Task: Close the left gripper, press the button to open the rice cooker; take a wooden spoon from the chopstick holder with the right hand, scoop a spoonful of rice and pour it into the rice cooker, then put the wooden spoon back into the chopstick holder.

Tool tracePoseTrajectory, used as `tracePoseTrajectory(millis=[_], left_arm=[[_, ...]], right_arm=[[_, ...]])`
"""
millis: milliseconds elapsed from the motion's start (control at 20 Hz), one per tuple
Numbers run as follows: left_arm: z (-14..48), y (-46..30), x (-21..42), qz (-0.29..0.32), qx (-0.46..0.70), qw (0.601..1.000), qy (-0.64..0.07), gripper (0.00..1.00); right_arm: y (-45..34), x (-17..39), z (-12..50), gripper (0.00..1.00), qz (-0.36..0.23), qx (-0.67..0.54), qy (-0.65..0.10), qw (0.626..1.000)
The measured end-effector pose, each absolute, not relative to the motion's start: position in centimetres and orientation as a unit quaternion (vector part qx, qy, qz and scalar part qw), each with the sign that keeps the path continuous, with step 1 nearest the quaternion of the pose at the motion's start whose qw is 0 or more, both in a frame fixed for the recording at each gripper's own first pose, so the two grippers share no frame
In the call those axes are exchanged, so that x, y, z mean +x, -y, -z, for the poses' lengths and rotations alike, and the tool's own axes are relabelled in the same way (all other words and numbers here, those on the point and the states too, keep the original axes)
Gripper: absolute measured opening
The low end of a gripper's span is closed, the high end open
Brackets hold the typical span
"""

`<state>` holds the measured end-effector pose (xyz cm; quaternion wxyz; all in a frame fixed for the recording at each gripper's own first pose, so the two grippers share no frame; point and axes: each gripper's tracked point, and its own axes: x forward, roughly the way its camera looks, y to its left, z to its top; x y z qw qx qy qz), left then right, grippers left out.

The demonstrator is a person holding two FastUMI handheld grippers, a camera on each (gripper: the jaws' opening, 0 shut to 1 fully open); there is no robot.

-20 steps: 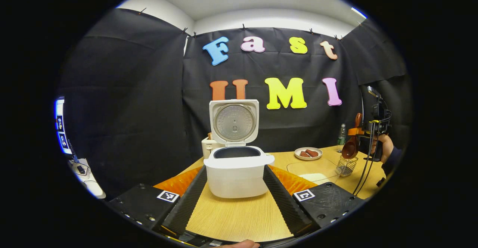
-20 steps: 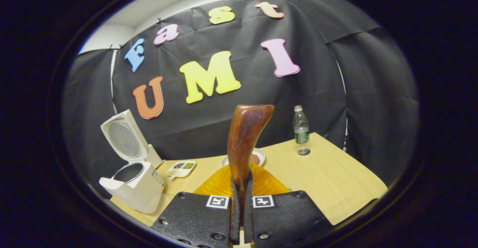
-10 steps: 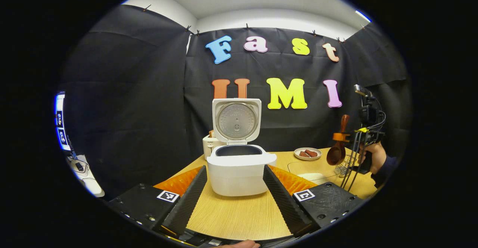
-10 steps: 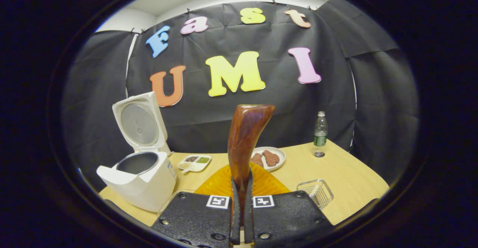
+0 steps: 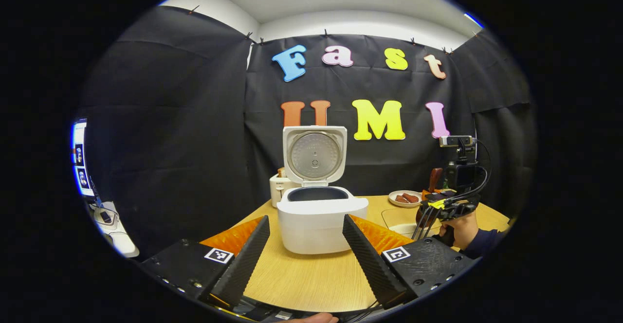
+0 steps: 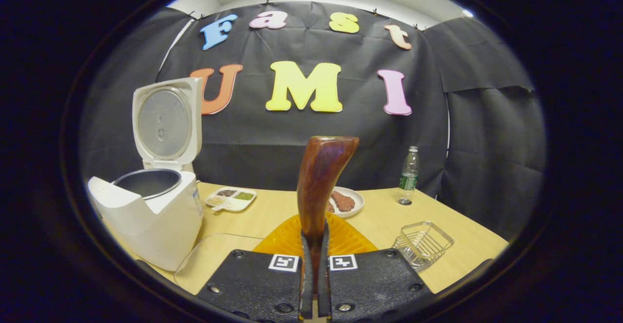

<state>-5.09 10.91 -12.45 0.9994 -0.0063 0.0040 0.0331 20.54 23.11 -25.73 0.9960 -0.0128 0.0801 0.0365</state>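
The dark reddish-brown, glossy wooden spoon [image 6: 321, 182] is clamped by its handle between the two fingers of the right gripper [image 6: 314, 274], which press on it from both sides. In the right gripper view the handle rises nearly upright out of the fingers, its long axis vertical, widening toward a flat, slightly flared top that leans a little to the right. Its bowl end is hidden below the fingers.

In the left gripper view the right gripper [image 5: 440, 206] shows at the far right, held by a hand [image 5: 462, 228] in a dark sleeve, low over the light wooden table [image 5: 311, 279]. The tip of the spoon's handle [image 5: 434, 178] points up above it.

The white plastic rice cooker [image 5: 319, 218] stands on the table with its lid swung up and upright, the silvery inner plate facing forward and the dark inner pot open. The left gripper [image 5: 306, 255] has its fingers wide apart, framing the cooker without touching it.

In the right gripper view the rice cooker [image 6: 151, 216] is at the left and the empty wire chopstick holder [image 6: 422, 244] sits on the table at the right. A clear, shallow container [image 6: 204, 260] lies just beside the cooker's base.
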Motion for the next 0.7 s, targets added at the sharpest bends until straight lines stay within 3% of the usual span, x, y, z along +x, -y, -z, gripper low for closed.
tracePoseTrajectory(millis=[150, 700], left_arm=[[12.8, -10.6, -5.2, -0.026, -0.016, 1.000, -0.007, 0.95], [14.1, -10.3, -4.5, -0.027, -0.003, 0.999, -0.025, 0.95]], right_arm=[[-24.9, 20.8, 29.0, 0.10, -0.052, 0.006, -0.126, 0.991], [-32.5, 17.2, 29.3, 0.09, -0.218, 0.070, -0.173, 0.958]])
